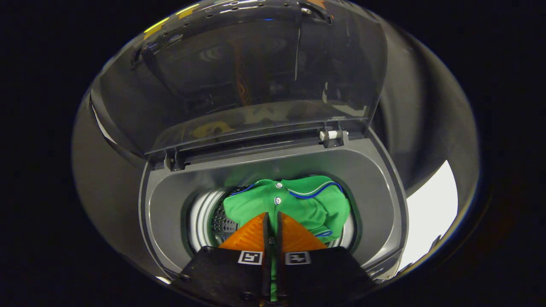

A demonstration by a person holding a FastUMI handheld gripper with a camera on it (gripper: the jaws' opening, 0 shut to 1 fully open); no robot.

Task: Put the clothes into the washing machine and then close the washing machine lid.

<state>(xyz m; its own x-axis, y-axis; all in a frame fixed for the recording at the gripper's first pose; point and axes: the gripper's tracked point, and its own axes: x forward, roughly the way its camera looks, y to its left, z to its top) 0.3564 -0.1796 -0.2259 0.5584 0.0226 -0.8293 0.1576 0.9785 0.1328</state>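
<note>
A green shirt (298,202) with white buttons and a blue-and-white trim hangs in the mouth of the drum (204,219) of a dark grey top-loading washing machine (375,187). My gripper (272,215) is shut on the shirt's button placket; green cloth shows in the narrow slit between the two fingers. The fingers reach down over the drum opening. Beyond them the machine's tinted see-through lid (239,76) stands raised on its hinges (332,136).
The perforated metal drum wall (224,224) shows to the left of the shirt. A bright white surface (431,213) lies to the right of the machine. Dark cloth walls surround it.
</note>
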